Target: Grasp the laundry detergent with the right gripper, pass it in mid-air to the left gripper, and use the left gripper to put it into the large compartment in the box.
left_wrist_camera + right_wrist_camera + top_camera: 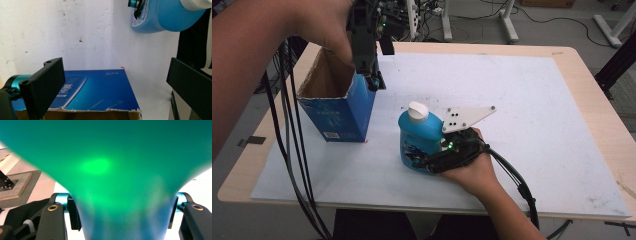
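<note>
A wooden table (592,95) covered by a white sheet (522,110) is seen from above. Two things stand on the sheet: an open blue cardboard box (343,111) at about 9 o'clock from the sheet's centre, and a blue plastic bottle (418,140) with a white cap (418,111) near the centre.

In the high view, the person's left hand (324,27) comes in from 11 o'clock and holds the left gripper (373,81) pointing down at the box's near top corner. The right hand (472,172) comes in from 5 o'clock, and its right gripper (419,160) lies against the bottle's lower body.

The left gripper view shows what the high view cannot: the two black jaws stand wide apart, released, holding nothing, one to each side of the box's torn top edge. The box's blue side bears pale printed characters, too small to read. Beyond it, at 1 o'clock, the bottle shows with a label, unreadable. From above, the box's brown inside looks bare as far as can be seen.

The right gripper view is very close and blurred: the bottle's body, tinted green by a glowing light, sits between the two jaws, which press in on either side, grasping it.
</note>
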